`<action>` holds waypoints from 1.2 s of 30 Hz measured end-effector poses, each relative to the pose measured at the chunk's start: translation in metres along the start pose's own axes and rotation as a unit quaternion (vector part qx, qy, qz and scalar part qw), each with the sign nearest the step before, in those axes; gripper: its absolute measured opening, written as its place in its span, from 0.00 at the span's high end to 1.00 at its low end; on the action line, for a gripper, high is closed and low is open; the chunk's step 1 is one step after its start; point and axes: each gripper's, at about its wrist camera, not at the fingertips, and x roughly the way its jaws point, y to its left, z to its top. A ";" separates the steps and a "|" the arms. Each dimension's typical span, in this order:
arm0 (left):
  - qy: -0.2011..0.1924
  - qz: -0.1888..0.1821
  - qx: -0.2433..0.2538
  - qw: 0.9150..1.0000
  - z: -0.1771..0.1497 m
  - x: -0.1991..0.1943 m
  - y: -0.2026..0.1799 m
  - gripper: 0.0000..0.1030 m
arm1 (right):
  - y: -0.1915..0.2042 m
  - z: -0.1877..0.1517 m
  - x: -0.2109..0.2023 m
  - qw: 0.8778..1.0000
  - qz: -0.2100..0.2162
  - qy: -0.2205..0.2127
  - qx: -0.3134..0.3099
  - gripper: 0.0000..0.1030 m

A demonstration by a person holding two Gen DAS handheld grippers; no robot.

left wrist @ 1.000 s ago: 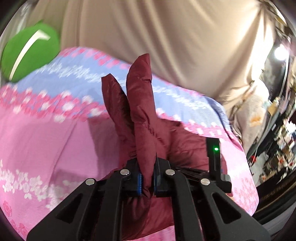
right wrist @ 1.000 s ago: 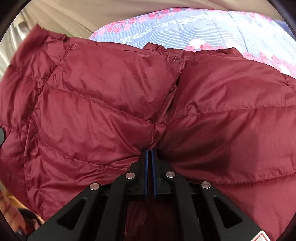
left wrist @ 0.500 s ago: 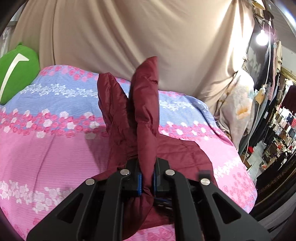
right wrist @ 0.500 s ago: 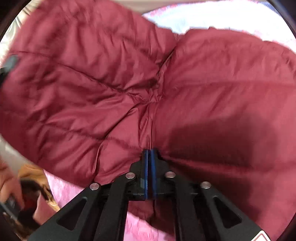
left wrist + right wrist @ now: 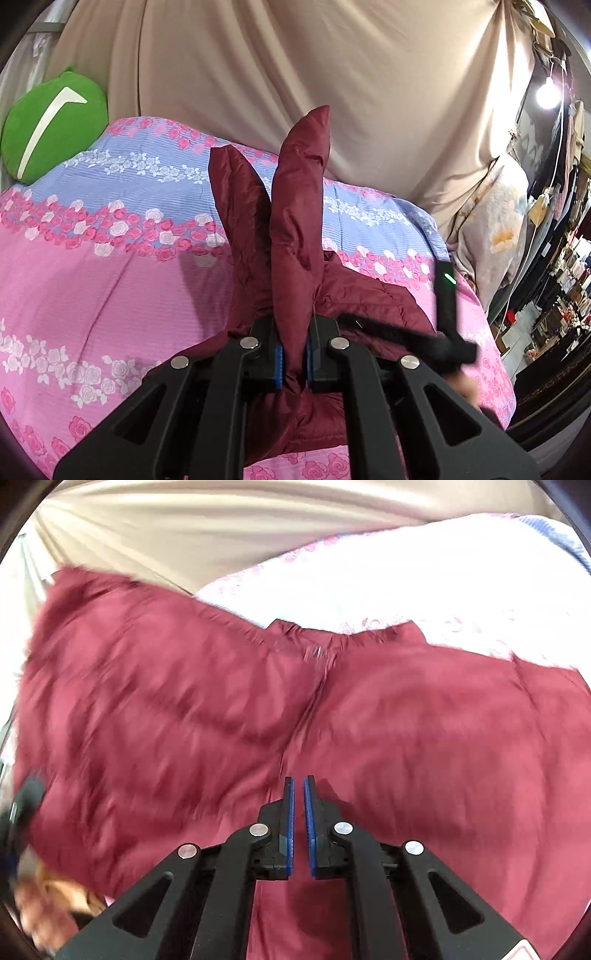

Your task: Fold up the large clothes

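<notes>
We see a dark red quilted jacket (image 5: 295, 236) lying on a bed covered by a floral bedspread (image 5: 110, 280) with pink and blue bands of small roses. Its fabric is shiny and puffy, stitched into padded panels. In the left wrist view, a fold of it stands upright out of the left gripper (image 5: 294, 363), whose blue-lined jaws are pinched tight on that fold; a second padded flap rises just beside it, and the rest of the garment bunches on the bedspread beneath and to the right. In the right wrist view the jacket (image 5: 424, 746) spreads wide across the frame, blurred, with a seam running down its middle and its far edge lying on the pale, overexposed bedspread (image 5: 406, 572). The right gripper (image 5: 298, 812) hovers over the cloth, its jaws opening, a narrow gap showing between the blue pads with nothing caught between them. A green cushion (image 5: 51, 125) sits at the far left corner of the bed, against a beige curtain (image 5: 295, 66)
</notes>
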 end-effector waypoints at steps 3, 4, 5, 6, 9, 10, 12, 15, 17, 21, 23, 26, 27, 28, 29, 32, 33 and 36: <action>0.000 0.005 0.001 1.000 0.000 -0.001 0.001 0.93 | 0.015 0.031 0.044 1.000 -0.006 0.020 -0.010 0.96; 0.001 0.007 0.002 1.000 0.000 0.000 0.001 0.93 | 0.021 0.037 0.058 0.999 -0.013 0.026 -0.016 0.96; 0.001 0.008 0.003 1.000 0.000 0.000 0.001 0.93 | 0.022 0.043 0.073 0.999 -0.016 0.037 -0.020 0.96; 0.004 0.011 0.005 1.000 0.000 0.003 0.001 0.93 | 0.025 0.048 0.092 0.998 -0.013 0.054 -0.022 0.97; 0.019 0.022 0.008 1.000 -0.001 0.018 -0.001 0.94 | 0.033 0.052 0.126 0.996 -0.020 0.078 -0.034 0.98; 0.023 0.023 0.008 0.999 0.000 0.022 -0.001 0.94 | 0.035 0.053 0.127 0.996 -0.029 0.076 -0.042 0.98; 0.025 0.016 0.010 1.000 0.002 0.025 -0.002 0.93 | 0.039 0.052 0.113 0.996 -0.035 0.066 -0.051 0.97; 0.020 0.005 0.015 1.000 0.006 0.022 -0.005 0.93 | 0.027 0.039 0.058 0.998 -0.017 0.033 -0.042 0.97; 0.020 -0.001 0.017 1.000 0.008 0.022 -0.007 0.93 | 0.012 0.024 0.023 0.999 -0.020 0.017 -0.035 0.96; 0.018 -0.020 0.032 0.999 0.011 0.025 -0.027 0.93 | -0.029 -0.020 -0.021 0.998 -0.067 0.001 -0.007 0.94; 0.020 -0.033 0.042 0.998 0.012 0.028 -0.043 0.93 | -0.045 -0.030 -0.019 0.998 -0.056 0.011 0.010 0.96; 0.025 -0.048 0.060 0.997 0.012 0.034 -0.066 0.93 | -0.043 -0.034 0.000 0.999 -0.038 0.025 0.015 0.98; 0.027 -0.052 0.067 0.996 0.012 0.035 -0.075 0.93 | -0.036 -0.031 0.010 0.999 -0.035 0.030 0.009 0.98; 0.028 -0.055 0.075 0.995 0.012 0.037 -0.086 0.93 | -0.034 -0.028 0.016 0.999 -0.036 0.032 0.001 0.98; 0.030 -0.058 0.081 0.995 0.011 0.039 -0.094 0.94 | -0.031 -0.026 0.020 0.999 -0.039 0.033 -0.004 0.98; 0.044 -0.072 0.106 0.991 0.006 0.055 -0.129 0.94 | -0.031 -0.020 0.025 0.999 -0.028 0.033 0.008 0.98; 0.051 -0.076 0.114 0.989 0.003 0.065 -0.140 0.94 | -0.042 -0.032 0.004 0.999 -0.021 0.032 0.014 0.98; 0.087 -0.085 0.129 0.984 -0.009 0.098 -0.166 0.94 | -0.061 -0.043 -0.040 0.999 0.000 0.008 0.042 0.95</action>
